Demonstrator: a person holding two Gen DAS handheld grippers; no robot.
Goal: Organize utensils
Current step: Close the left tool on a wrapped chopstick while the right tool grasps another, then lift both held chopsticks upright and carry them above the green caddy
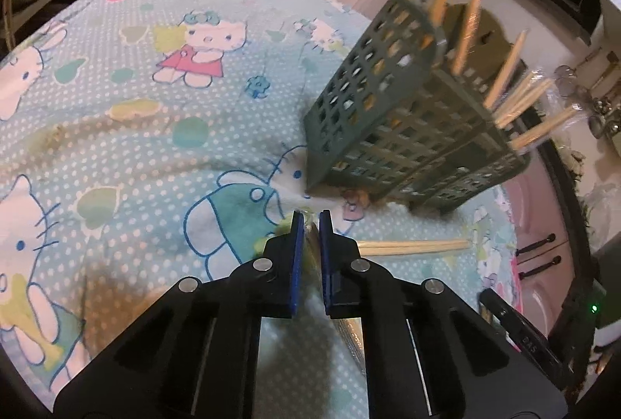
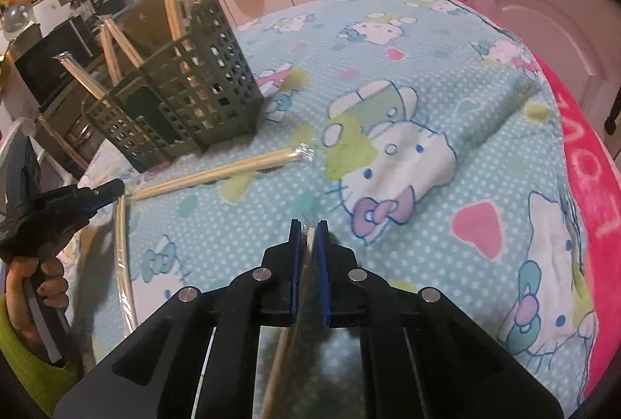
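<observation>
both grippers (image 1: 311,215) (image 2: 308,225) were clamped on wrapped chopsticks (image 2: 123,256), prob one pair each; caddy (image 1: 403,116) sat nr cloth (image 1: 136,108) edge, open room left.

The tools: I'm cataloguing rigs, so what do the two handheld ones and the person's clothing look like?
Each handheld tool, left and right, is a black plastic body with round silver pins at its joints and two flat fingers faced with blue pads. The left tool has a pistol-style handle. The person wears a yellow-green sleeve.

Right gripper (image 2: 308,230) clamped on wrapped chopsticks (image 2: 287,349). Green caddy (image 2: 182,96) at ten o'clock, holding chopsticks upright; another pair (image 2: 217,172) lies beside it.
</observation>
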